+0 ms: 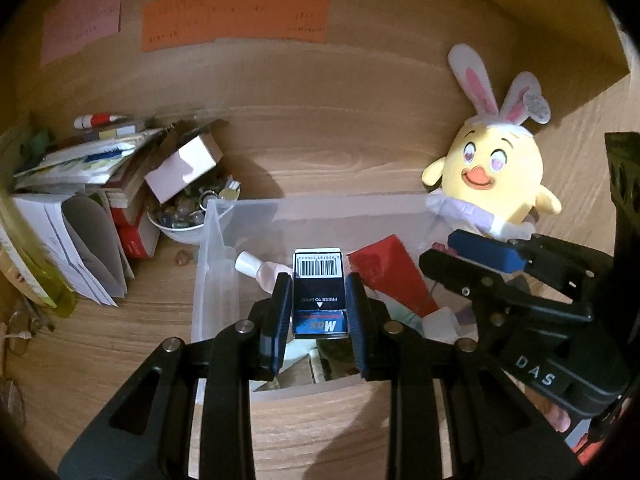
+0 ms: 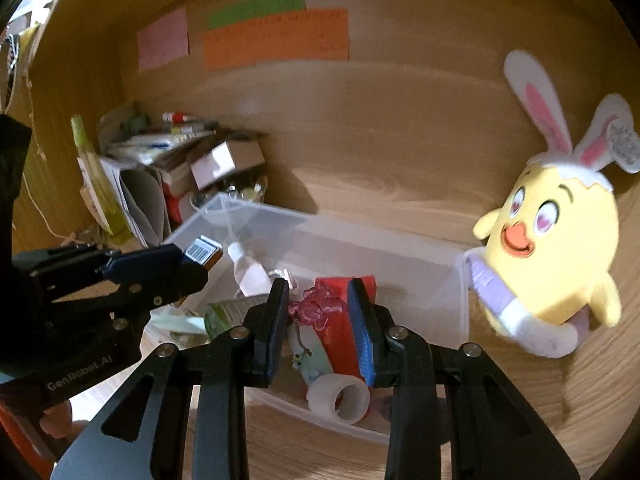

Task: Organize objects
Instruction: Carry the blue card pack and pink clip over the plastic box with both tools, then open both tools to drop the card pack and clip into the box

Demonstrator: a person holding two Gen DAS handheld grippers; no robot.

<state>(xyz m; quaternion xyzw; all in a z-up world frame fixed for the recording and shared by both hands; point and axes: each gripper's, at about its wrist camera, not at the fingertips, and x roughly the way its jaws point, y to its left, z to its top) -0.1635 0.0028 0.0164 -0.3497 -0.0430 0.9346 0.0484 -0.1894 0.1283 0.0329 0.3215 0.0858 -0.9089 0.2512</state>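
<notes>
Plush chick [image 1: 494, 172] right of bin [image 1: 320, 216]

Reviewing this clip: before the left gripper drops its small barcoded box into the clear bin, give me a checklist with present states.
1. Left gripper grips the small box between its pads: ok.
2. Box above the clear bin opening: ok.
3. Free spot beneath the box: cannot tell; bottle and red packet lie close.
4. Right gripper clear of the drop path: ok, off to one side.
5. Right gripper empty: ok.
</notes>
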